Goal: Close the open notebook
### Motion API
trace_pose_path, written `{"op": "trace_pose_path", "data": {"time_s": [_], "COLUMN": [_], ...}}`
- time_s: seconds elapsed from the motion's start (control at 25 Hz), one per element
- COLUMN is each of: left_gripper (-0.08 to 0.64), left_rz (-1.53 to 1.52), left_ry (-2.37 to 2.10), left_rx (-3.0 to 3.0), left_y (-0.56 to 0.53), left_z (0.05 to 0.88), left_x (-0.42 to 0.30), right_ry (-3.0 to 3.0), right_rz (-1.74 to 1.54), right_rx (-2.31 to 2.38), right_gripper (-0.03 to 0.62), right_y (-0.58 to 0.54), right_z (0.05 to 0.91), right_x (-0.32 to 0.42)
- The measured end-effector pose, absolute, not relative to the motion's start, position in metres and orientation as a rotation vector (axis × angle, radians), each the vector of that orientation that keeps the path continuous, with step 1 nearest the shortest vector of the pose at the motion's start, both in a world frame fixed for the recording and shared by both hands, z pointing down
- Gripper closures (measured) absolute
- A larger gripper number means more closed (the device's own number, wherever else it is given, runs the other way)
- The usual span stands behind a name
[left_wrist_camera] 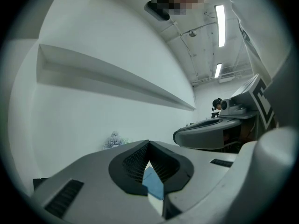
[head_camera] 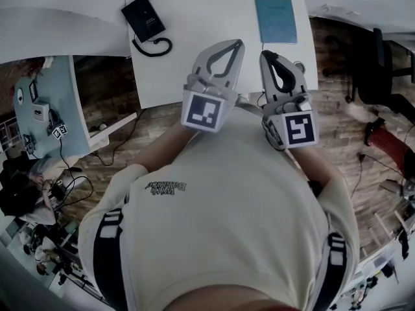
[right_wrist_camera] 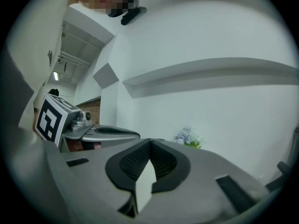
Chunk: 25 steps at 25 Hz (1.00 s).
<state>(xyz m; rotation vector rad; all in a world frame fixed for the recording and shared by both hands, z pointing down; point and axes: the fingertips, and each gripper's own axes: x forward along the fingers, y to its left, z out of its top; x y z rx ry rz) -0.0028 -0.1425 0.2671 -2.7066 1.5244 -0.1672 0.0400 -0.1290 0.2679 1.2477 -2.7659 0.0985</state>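
Observation:
A blue notebook (head_camera: 275, 19) lies flat with its cover shut on the far right part of the white table (head_camera: 194, 76). Both grippers are held level over the table's near edge, close to the person's chest, well short of the notebook. My left gripper (head_camera: 238, 44) has its jaw tips meeting, with nothing held. In the left gripper view its tips (left_wrist_camera: 148, 143) touch, and a strip of the blue notebook (left_wrist_camera: 153, 182) shows through the gap below them. My right gripper (head_camera: 266, 56) is shut and empty too; in the right gripper view its tips (right_wrist_camera: 149, 140) meet over white table.
A black phone-like device (head_camera: 144, 17) with a coiled cable lies on the table's far left. A black office chair (head_camera: 389, 70) stands on the wooden floor at the right. A light blue desk (head_camera: 45, 109) with clutter is at the left. A small flower plant (right_wrist_camera: 187, 138) stands by the white wall.

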Motion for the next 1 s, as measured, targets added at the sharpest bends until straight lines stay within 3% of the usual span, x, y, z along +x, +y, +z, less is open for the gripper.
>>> {"op": "trace_pose_path", "data": {"time_s": [1.0], "left_gripper": [0.546], "left_rz": [-0.230], "left_ry": [1.478], "left_rx": [-2.745], "left_y": [-0.143], "left_z": [0.265], "left_x": [-0.011], "right_ry": [-2.749], "right_rz": [0.093], "right_rx": [1.245], "right_gripper": [0.591], "right_y": [-0.135], "right_z": [0.261], "right_x": [0.025]}}
